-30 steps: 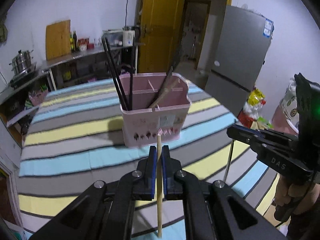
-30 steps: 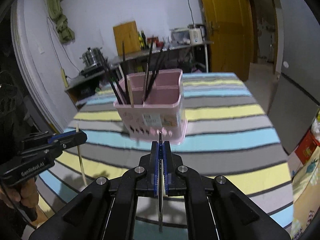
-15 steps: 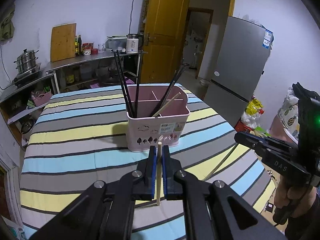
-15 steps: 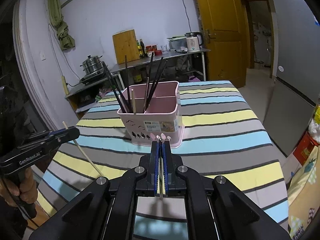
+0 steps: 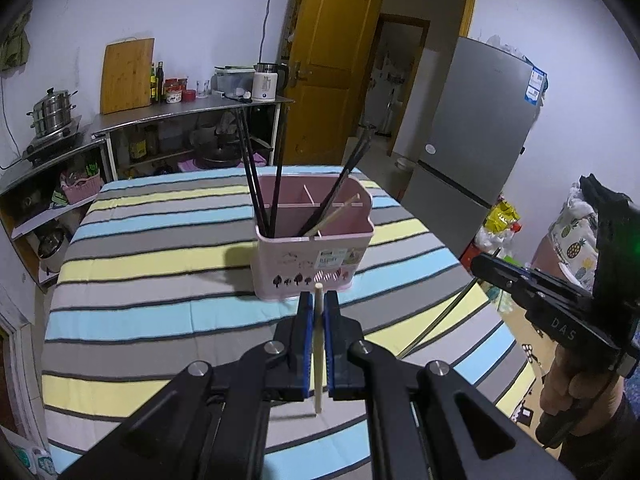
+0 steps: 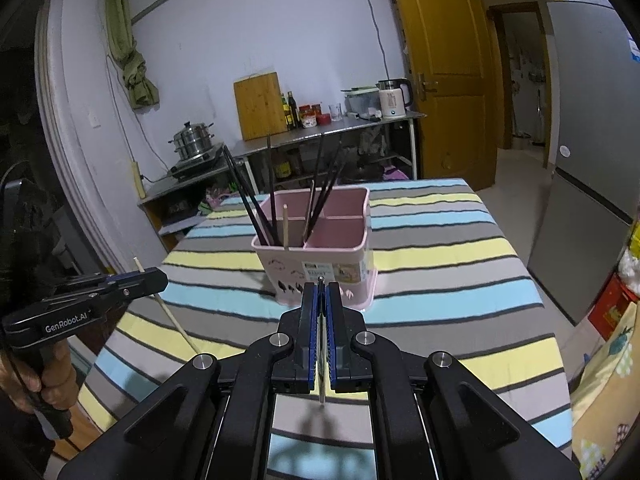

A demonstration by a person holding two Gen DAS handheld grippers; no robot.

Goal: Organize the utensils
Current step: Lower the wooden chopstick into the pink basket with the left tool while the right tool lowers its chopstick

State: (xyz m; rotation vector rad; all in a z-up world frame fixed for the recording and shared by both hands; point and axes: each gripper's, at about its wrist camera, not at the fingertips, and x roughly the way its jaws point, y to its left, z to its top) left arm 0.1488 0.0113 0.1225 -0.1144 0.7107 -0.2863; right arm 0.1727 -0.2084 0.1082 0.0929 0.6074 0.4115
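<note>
Change: both grippers now sit farther back from the pink holder (image 5: 314, 236).
Left gripper (image 5: 316, 312): clenched on a pale wooden chopstick (image 5: 318, 360).
Right gripper (image 6: 321, 304): clenched on a thin dark chopstick (image 6: 321, 376).
Holder: upright on the striped tablecloth (image 5: 160, 248), with other chopsticks inside.

A home kitchen: steel counter (image 6: 320, 136) with steamer pot (image 6: 194, 142), kettle (image 6: 394, 100), cutting board (image 6: 260, 106), grey fridge (image 5: 476, 140).
</note>
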